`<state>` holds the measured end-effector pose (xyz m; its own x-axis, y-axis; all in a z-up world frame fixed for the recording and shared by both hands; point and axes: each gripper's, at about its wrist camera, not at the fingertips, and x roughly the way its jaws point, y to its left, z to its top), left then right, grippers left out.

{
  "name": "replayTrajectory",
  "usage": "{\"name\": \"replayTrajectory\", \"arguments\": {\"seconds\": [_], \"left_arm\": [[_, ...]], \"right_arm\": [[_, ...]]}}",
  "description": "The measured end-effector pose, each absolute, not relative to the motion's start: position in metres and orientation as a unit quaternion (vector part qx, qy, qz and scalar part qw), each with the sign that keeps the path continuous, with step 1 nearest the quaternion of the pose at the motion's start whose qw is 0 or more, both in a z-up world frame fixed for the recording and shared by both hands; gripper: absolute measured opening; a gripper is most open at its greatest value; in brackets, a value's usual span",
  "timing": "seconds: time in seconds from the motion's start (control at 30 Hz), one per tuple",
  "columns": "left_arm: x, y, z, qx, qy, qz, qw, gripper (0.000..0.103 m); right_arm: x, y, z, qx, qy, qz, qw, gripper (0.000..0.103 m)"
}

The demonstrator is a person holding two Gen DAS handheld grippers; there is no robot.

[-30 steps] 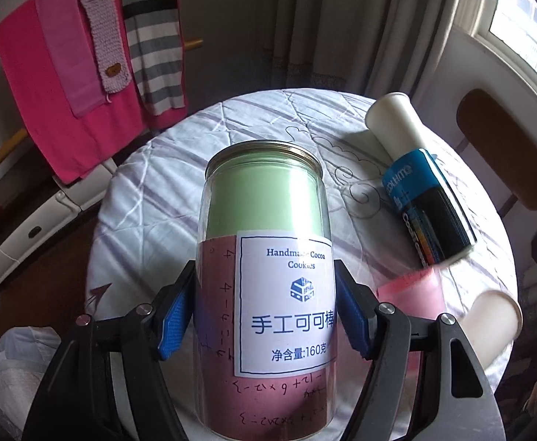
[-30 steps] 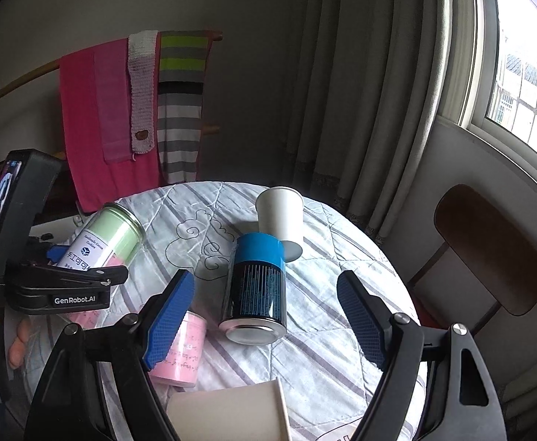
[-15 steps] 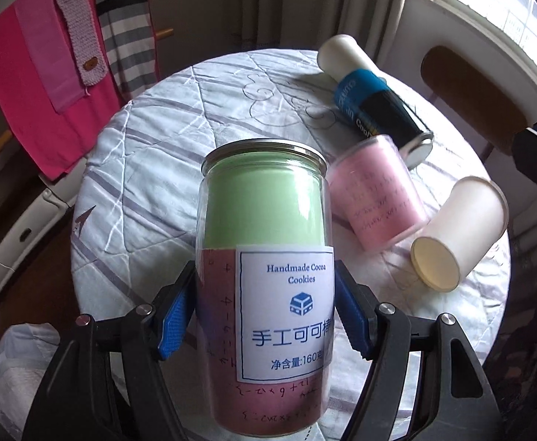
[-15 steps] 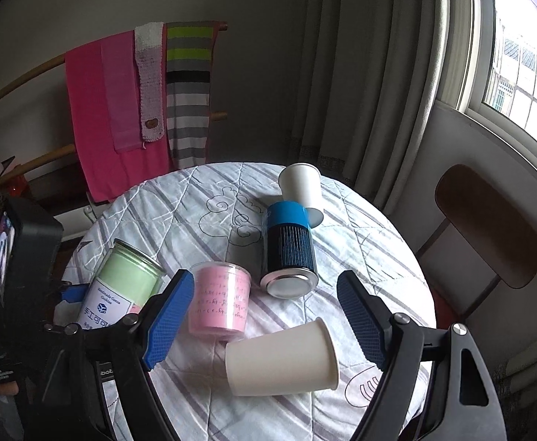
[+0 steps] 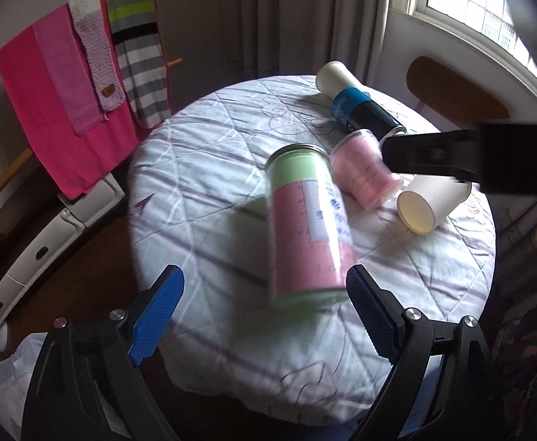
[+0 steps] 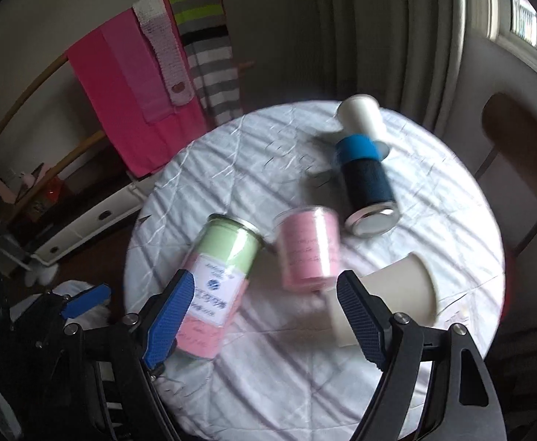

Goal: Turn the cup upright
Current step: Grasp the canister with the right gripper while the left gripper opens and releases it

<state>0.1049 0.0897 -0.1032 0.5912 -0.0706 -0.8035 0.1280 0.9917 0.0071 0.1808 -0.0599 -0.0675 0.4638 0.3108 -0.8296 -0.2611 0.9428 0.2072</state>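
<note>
The left gripper (image 5: 265, 308) is wide open and holds nothing; the green-and-pink jar (image 5: 307, 228) stands on the round table (image 5: 202, 169) just beyond its blue pads (image 5: 158, 312). The right gripper (image 6: 265, 316) is equally wide open and empty. The task's object, a white paper cup (image 6: 386, 301), lies on its side near the right edge of the table, with its narrow base partly behind the right gripper's right-hand pad. For the step in hand, which appears to be the approach to this cup, centre the cup wall between the jaws, close gently because thin paper is likely to crush, then rotate the mouth upward clear of the pink cup (image 6: 309, 246) just beside it. A blue-and-black can (image 6: 367, 187) and a second white cup (image 6: 360, 115) lie farther off. Motion blur smears the jar label in both views. The left view shows the cup's mouth, but a dark gripper body crosses over its base end.
</note>
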Motion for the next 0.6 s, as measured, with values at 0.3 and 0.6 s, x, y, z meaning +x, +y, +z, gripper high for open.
{"name": "replayTrajectory", "arguments": {"seconds": [0.3,0.6], "left_arm": [[0.089,0.125,-0.089,0.028,0.419,-0.011,0.908,0.095],[0.110,0.151,-0.104,0.023,0.434,0.023,0.901,0.095]], "right_arm": [[0.230,-0.018,-0.120,0.090,0.619,0.156,0.764,0.081],[0.270,-0.011,-0.160,0.128,0.674,0.155,0.711,0.073]]}}
